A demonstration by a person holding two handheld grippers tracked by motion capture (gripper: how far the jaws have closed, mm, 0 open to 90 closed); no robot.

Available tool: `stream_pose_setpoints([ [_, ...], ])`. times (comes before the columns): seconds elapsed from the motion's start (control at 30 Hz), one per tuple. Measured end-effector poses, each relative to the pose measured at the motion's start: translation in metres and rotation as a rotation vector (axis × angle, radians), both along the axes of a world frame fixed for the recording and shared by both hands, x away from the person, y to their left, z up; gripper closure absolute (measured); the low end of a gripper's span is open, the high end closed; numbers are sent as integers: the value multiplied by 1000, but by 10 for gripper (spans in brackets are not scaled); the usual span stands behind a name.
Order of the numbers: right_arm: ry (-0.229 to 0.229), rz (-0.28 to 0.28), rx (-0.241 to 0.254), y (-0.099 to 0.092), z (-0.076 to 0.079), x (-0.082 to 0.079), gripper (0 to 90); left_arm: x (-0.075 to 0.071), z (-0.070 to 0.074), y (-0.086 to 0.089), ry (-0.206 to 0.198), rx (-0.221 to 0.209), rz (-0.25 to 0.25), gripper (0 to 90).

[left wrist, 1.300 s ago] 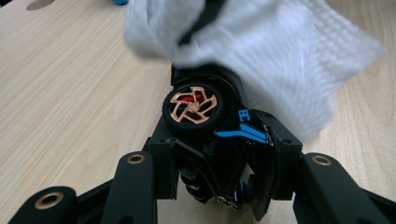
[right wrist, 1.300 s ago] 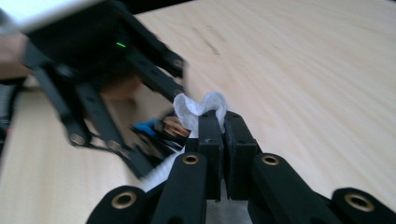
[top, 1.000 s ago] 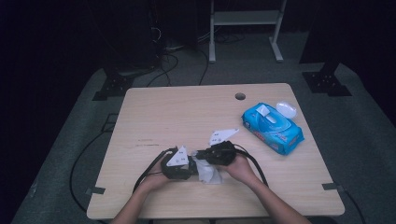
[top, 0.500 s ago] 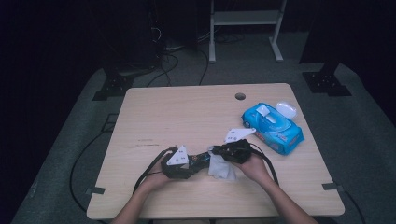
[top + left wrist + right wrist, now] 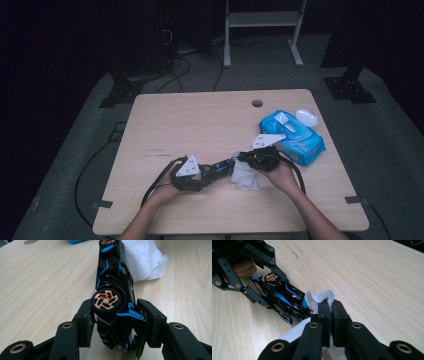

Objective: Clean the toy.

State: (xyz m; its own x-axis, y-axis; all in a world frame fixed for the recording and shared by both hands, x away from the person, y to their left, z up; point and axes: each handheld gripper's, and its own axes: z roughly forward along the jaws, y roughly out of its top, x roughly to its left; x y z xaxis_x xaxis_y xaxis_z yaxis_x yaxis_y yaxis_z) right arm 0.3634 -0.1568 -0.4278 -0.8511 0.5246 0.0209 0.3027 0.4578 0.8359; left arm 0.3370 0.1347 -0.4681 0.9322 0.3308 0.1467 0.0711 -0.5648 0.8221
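A black and blue toy car with copper wheels lies on its side on the wooden table, near the front. My left gripper has its tail end between the jaws. In the left gripper view the pads touch both sides of the toy car at the rear wheel, and the jaws have just been opening a little. My right gripper is shut on a white wipe at the car's other end. In the right gripper view the wipe bunches up out of the closed jaws, beside the car.
A blue pack of wipes lies at the right of the table, with a clear lid behind it. A cable hole sits near the far edge. Cables trail from both grippers toward the person.
My right gripper has slid to the right with the wipe, from over the car's middle to its far end. The left gripper and the car have stayed where they were.
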Motion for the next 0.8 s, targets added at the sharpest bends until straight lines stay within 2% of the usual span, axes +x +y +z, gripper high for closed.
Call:
stream_pose_setpoints([
  [0.13, -12, 4, -7, 4, 1, -1, 862, 1, -1, 0, 7, -1, -1, 516],
  [0.3, -15, 67, 1, 31, -1, -5, 861, -1, -1, -2, -5, 10, -13, 539],
  [0.37, -17, 75, -7, 34, 0, -4, 860, 0, -1, 0, -8, 13, -10, 541],
  [0.63, 0, 0, 3, 4, 0, 2, 860, 1, -1, 2, 1, 6, -5, 548],
  [0.8, 7, -6, 11, 3, -1, 2, 862, 0, -1, 1, 3, 5, -5, 551],
])
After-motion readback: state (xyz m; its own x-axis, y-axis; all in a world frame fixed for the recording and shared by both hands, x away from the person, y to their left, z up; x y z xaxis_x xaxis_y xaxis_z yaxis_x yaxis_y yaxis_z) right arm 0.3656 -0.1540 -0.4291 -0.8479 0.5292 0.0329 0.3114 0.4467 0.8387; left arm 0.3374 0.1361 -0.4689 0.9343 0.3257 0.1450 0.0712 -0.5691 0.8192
